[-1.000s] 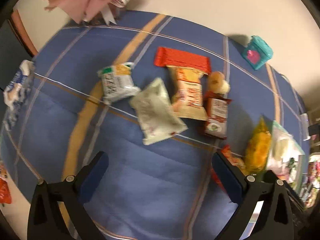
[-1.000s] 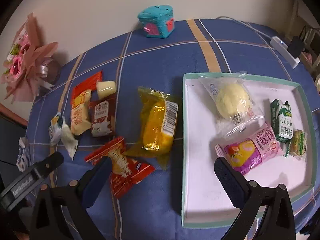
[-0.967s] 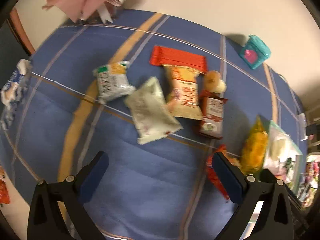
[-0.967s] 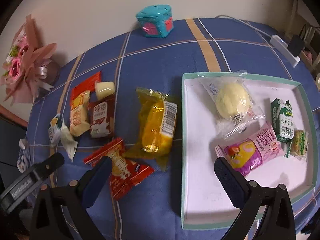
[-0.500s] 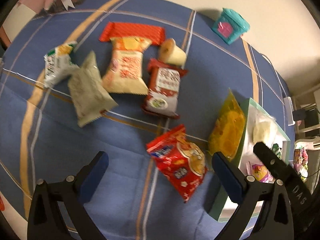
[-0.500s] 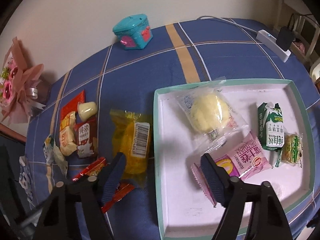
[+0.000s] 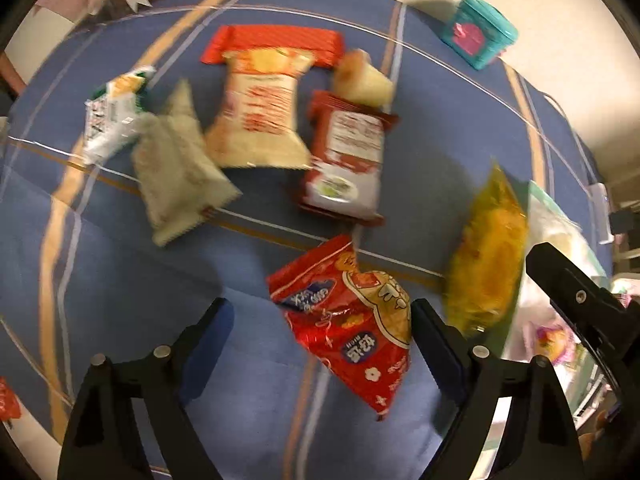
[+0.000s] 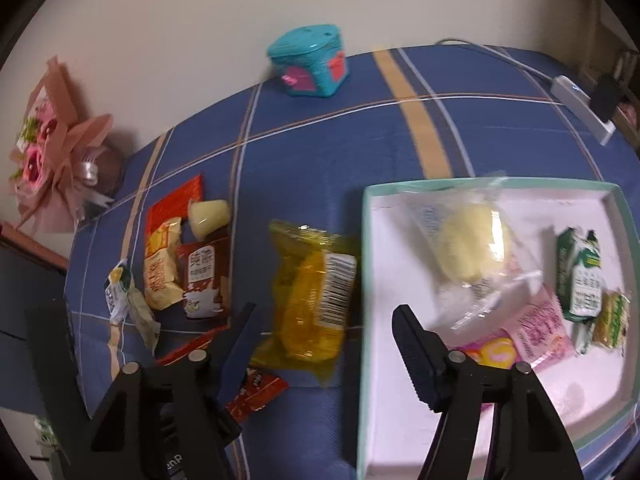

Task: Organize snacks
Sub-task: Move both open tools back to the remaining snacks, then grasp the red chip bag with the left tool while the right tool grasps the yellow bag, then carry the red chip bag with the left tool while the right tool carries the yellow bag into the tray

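Both claws have just been closing but stand apart, gripping nothing. Between my left gripper (image 7: 320, 320) fingers lies the red packet (image 7: 348, 320); the yellow packet (image 8: 312, 296) lies between my right gripper (image 8: 324, 336) fingers. I judge both light, soft, crinkly, so I pinch mid-body.

We list loose snacks beside the tray (image 8: 366, 320): yellow packet (image 8: 312, 300) just left; red packet (image 7: 352, 320) farther left, flat.

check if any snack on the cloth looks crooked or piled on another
Yes. The loose packets lie at mixed angles: the cream packet overlaps the long red wrapper, and the yellow bag sits tilted against the tray edge. Nothing looks spilled or torn.
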